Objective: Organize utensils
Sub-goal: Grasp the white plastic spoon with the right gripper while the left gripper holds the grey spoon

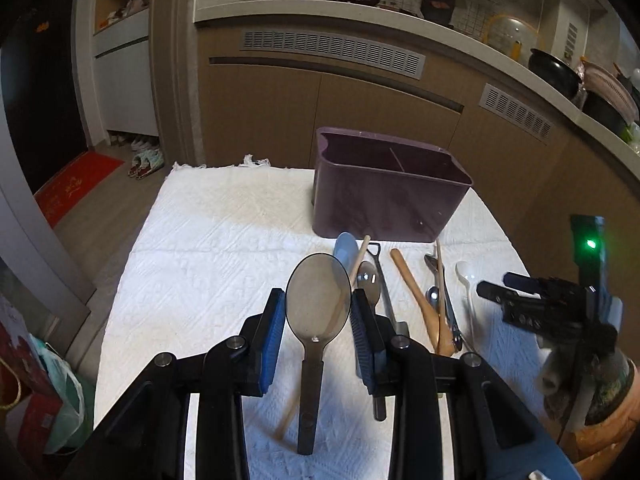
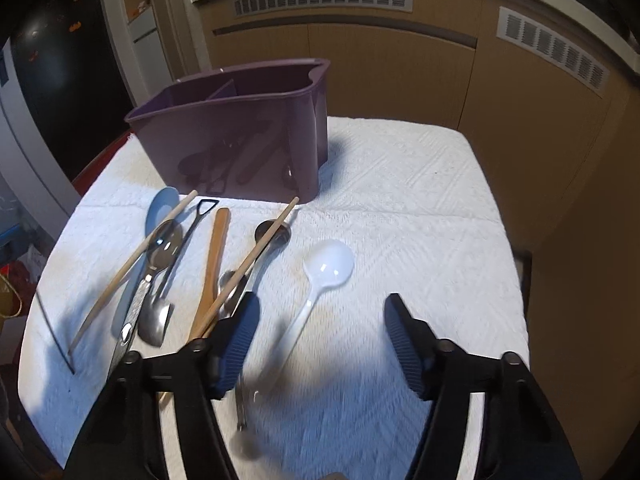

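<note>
My left gripper [image 1: 319,312] is shut on a translucent grey plastic spoon [image 1: 318,300], held by its bowl above the white cloth, handle hanging toward me. A purple divided utensil holder [image 1: 384,192] stands at the far side of the table; it also shows in the right wrist view [image 2: 240,128]. My right gripper [image 2: 320,340] is open and empty, low over the cloth, with a white plastic spoon [image 2: 320,280] between its fingers. Left of it lie a wooden spatula [image 2: 214,264], chopsticks [image 2: 256,256], metal spoons [image 2: 160,248] and a blue spoon [image 2: 158,208].
The table is covered by a white textured cloth [image 1: 224,240]. Brown cabinets with vents [image 1: 332,48] stand behind the table. My right gripper shows at the right edge of the left wrist view [image 1: 536,300]. Bags [image 1: 48,400] sit on the floor to the left.
</note>
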`<state>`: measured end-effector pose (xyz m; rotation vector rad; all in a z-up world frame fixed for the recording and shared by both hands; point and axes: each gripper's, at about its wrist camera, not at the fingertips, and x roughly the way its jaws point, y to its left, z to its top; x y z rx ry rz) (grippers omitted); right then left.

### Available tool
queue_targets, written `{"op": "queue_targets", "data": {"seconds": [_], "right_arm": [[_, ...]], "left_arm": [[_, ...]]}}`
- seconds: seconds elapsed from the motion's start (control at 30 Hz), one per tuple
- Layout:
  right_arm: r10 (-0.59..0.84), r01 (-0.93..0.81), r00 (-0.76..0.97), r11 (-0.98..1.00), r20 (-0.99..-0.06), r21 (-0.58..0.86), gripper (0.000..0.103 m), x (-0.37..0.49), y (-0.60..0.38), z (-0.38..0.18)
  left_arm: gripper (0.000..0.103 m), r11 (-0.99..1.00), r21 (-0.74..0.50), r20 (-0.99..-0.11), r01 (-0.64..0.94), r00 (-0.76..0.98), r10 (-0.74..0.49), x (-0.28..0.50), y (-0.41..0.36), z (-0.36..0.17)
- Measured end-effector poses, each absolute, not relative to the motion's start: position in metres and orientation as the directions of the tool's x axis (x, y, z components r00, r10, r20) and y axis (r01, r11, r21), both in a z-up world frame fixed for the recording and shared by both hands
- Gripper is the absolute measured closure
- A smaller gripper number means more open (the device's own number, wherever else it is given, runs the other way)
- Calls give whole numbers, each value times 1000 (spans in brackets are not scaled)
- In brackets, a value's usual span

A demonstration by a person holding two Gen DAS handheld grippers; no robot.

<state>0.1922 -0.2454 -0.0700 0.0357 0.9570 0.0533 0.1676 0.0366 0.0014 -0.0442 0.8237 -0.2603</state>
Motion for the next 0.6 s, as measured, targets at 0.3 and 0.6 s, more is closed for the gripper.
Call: {"op": "queue_targets", "data": {"seconds": [0.3,0.6], "right_arm": [[48,55,465,995,-884,83,61,246,-254,-94],[-50,46,452,998,-891,-33,61,257,-239,-98]], "left_arm": [[73,962,-188,-722,200,636,-273,175,53,-11],[73,955,-208,-742,211,602,-295,182,49,-24]]}}
